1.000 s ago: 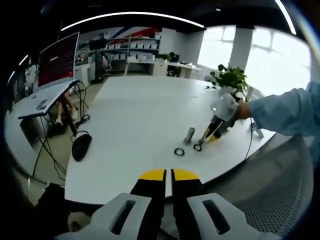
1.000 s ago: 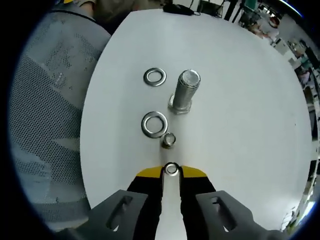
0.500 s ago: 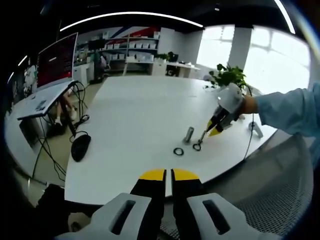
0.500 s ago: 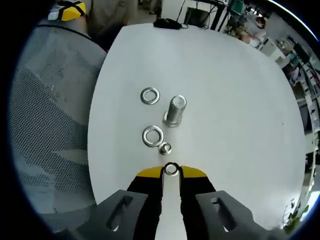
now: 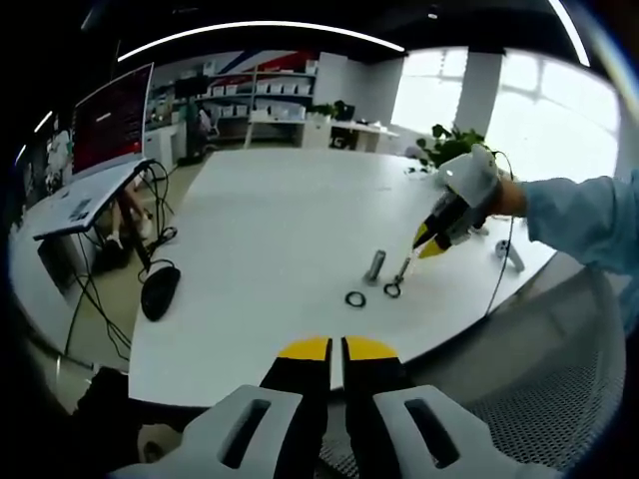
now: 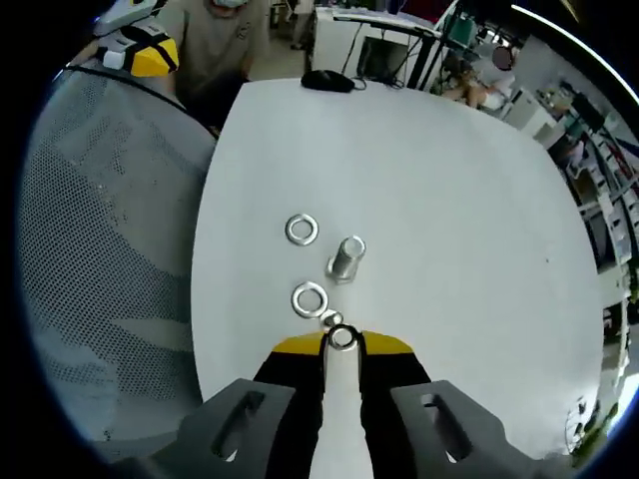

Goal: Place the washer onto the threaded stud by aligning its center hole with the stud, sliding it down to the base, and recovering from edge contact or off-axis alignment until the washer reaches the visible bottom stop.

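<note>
**Small washer held high, stud well below: misalignment is the risk**

In the right gripper view, going left to right, a mesh chair back [image 6: 110, 259] sits against the rounded edge of the white table [image 6: 449, 180]. Then come two loose washers lying flat, one farther [image 6: 302, 230] and one nearer [image 6: 310, 298], with the threaded stud [image 6: 346, 257] standing upright just beside them. A small ring-shaped piece [image 6: 331, 319] lies near the jaw tips. The right gripper [image 6: 342, 340] is clamped on a small washer [image 6: 342, 338], pinched by its rim between the yellow tips (its hole faces the camera).

The washer is well above the stud and not over it, so the descent has to find the axis from a distance. My judgement is that an edge-on grip could bring the rim down on the stud's top thread and make it cock or slip out of the jaws. A dropped washer could roll towards the table edge on the chair side, which is near. The loose washers at the stud's foot could be nudged by the jaws.

In the left gripper view, the left gripper [image 5: 335, 348] has its jaws together on nothing, back off the near table edge. A mouse [image 5: 161, 291] lies far left; the table around the stud is open and bare on the far and right sides
</note>
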